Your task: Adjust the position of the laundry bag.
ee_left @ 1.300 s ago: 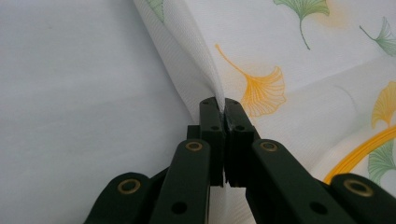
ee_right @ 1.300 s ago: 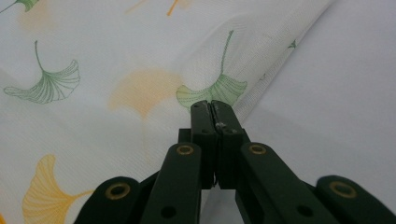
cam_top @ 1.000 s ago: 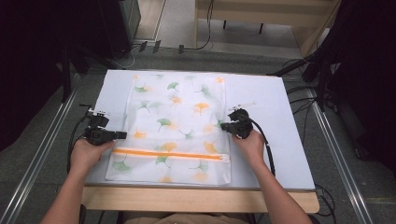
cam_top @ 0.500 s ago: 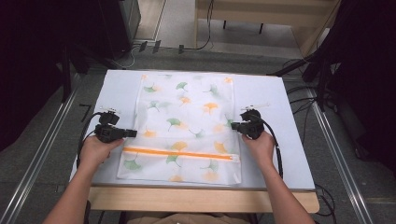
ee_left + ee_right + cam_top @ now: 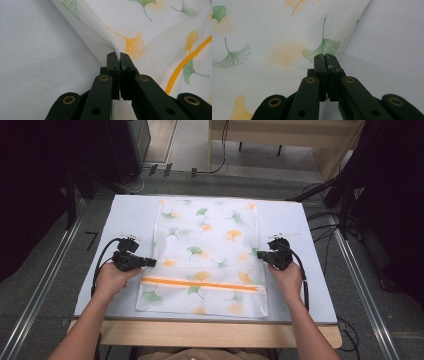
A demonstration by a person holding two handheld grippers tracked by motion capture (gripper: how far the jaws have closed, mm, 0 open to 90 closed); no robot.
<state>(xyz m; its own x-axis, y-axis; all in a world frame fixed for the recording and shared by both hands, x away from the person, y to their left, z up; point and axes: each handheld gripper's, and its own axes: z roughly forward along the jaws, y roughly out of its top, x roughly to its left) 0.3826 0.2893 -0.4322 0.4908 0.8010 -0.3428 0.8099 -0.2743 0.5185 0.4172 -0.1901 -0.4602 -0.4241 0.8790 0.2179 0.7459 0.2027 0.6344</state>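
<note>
Bag pulled flat, nearer the person.
Left gripper (image 5: 150,262) and right gripper (image 5: 261,254) stay clamped on the bag's (image 5: 207,255) side edges; it looks smoothed, ready for release.

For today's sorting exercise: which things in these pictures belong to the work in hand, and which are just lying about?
In the job: mesh bag; left gripper and right gripper, each clamped on a side edge of it.

Lying about: table mat; floor cables; wooden bench.

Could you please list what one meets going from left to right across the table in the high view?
Left hand → left gripper → mesh bag → right gripper → right hand.
</note>
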